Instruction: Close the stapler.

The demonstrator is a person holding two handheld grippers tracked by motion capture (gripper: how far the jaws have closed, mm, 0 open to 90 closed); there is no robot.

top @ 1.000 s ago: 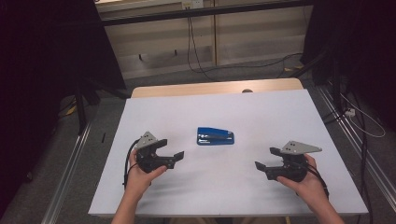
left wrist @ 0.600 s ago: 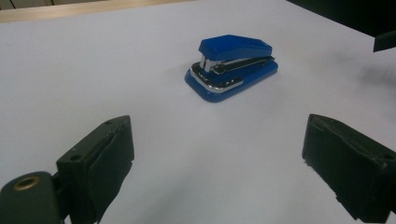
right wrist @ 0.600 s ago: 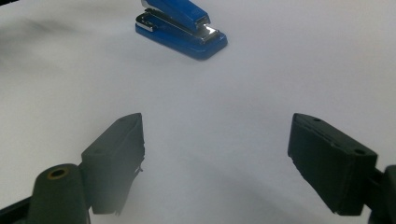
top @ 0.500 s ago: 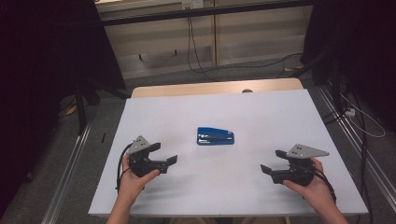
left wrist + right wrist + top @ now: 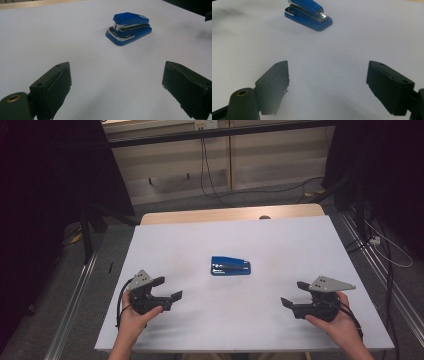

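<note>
1. Small blue plastic-and-metal stapler lies mid-worktop, untouched.
2. My left gripper and right gripper hover near the front edge, jaws wide, empty.
3. It looks rigid, light, slick: I'd pinch its long sides.

Your left hand comes in from the bottom edge, forearm angled slightly inward, wrapped around the left gripper; its jaws stand wide apart with nothing between them and point toward the table's middle; your right hand cups the right gripper from below and behind, grey plate on top; its jaws gape just as wide, empty, pointing inward toward the other hand; both grippers sit low over the surface, well apart from each other.
</note>
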